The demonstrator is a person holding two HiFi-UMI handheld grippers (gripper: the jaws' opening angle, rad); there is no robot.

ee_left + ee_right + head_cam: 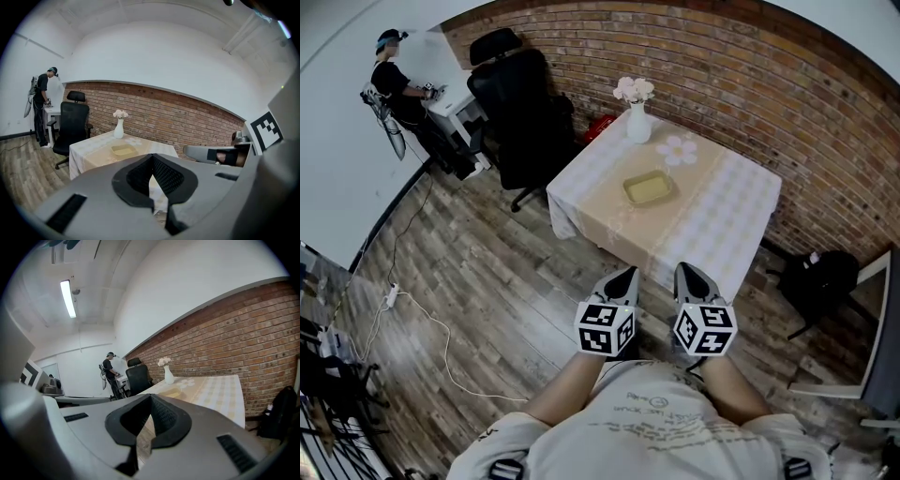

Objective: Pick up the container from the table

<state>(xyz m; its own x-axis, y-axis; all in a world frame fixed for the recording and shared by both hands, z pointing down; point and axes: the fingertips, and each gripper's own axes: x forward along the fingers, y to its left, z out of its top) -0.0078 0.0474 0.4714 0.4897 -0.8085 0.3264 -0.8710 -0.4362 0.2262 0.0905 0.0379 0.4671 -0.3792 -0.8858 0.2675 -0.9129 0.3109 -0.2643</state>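
Observation:
A shallow pale-yellow container (pixel 650 187) lies near the middle of a table (pixel 722 225) covered with a white and beige cloth. Both grippers are held side by side short of the table's near edge, pointing at it. My left gripper (pixel 625 275) is shut with nothing in it, and so is my right gripper (pixel 685 271). In the left gripper view the container (pixel 123 150) shows beyond the closed tips of the left gripper (pixel 151 157). In the right gripper view the container (pixel 172 393) is a faint yellow patch on the cloth, past the right gripper (pixel 151 397).
A white vase of flowers (pixel 637 120) and a flower-shaped mat (pixel 679 150) sit at the table's far side, by the brick wall. A black office chair (pixel 521 103) stands left of the table. A black backpack (pixel 821 277) lies on the floor at right. A person (pixel 394 80) stands far left.

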